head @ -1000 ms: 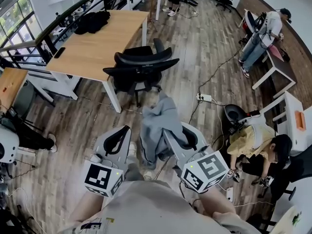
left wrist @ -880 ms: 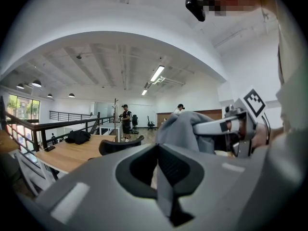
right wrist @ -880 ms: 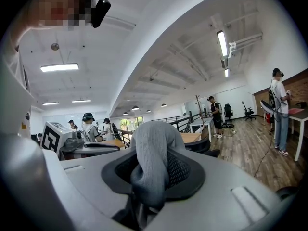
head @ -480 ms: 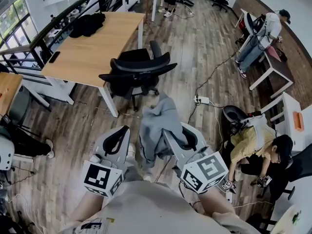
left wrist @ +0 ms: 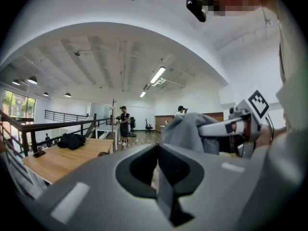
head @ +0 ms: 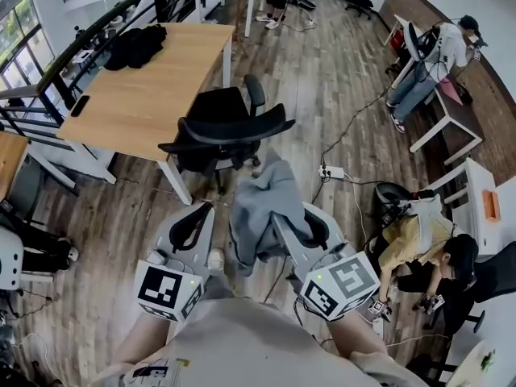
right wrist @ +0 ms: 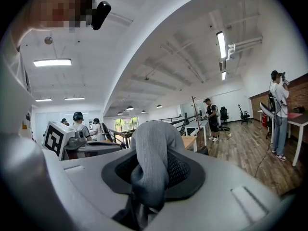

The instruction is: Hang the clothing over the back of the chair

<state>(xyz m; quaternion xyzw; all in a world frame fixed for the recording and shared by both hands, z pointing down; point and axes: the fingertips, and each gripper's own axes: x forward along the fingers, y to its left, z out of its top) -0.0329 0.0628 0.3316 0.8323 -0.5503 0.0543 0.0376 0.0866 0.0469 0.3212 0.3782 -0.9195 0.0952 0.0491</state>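
Observation:
A grey garment (head: 262, 208) hangs bunched from my right gripper (head: 282, 224), whose jaws are shut on a fold of it (right wrist: 149, 153). My left gripper (head: 201, 212) is level beside it, to its left, shut with nothing between its jaws (left wrist: 159, 150). The left gripper view also shows the garment (left wrist: 185, 131) draped over the right gripper's jaws. A black office chair (head: 230, 129) stands ahead of both grippers, its curved backrest facing me and its seat tucked toward the wooden table (head: 137, 87). Bare floor separates the garment from the backrest.
Dark clothing (head: 135, 45) lies at the table's far end, by a railing (head: 89, 35). A power strip with cables (head: 332, 172) lies on the floor at right. One person crouches at right (head: 411, 236); another stands at a white desk (head: 439, 51).
Both grippers and the garment have advanced toward the chair, which now sits lower and nearer in the head view. The grip on the garment is unchanged.

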